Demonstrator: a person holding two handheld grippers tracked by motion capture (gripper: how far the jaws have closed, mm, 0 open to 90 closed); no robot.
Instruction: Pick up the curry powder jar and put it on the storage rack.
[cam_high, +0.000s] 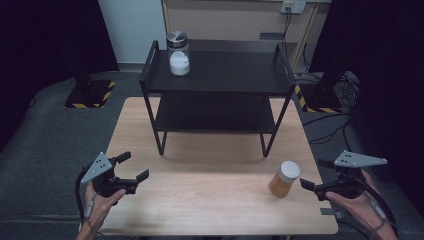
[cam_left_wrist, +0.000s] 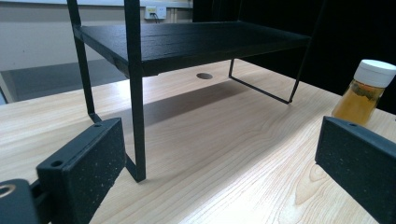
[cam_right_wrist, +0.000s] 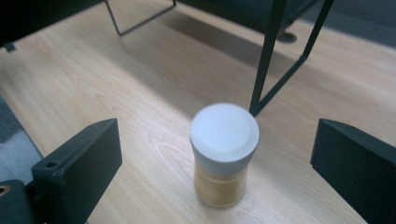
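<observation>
High view: both hand-held grippers, left (cam_high: 134, 167) and right (cam_high: 312, 173), gape wide; jar (cam_high: 284, 178) beside right; rack (cam_high: 217, 75) behind holds another jar (cam_high: 178, 54).

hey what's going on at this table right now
A person holds a two-jaw gripper in each hand over a light wooden table. The right gripper is open and aimed at a small amber jar with a white lid, which stands upright on the table, not yet touched. The left gripper is also open and holds nothing. A black two-tier metal shelf stands farther back, with a clear glass jar with a silver lid on its top tier.
</observation>
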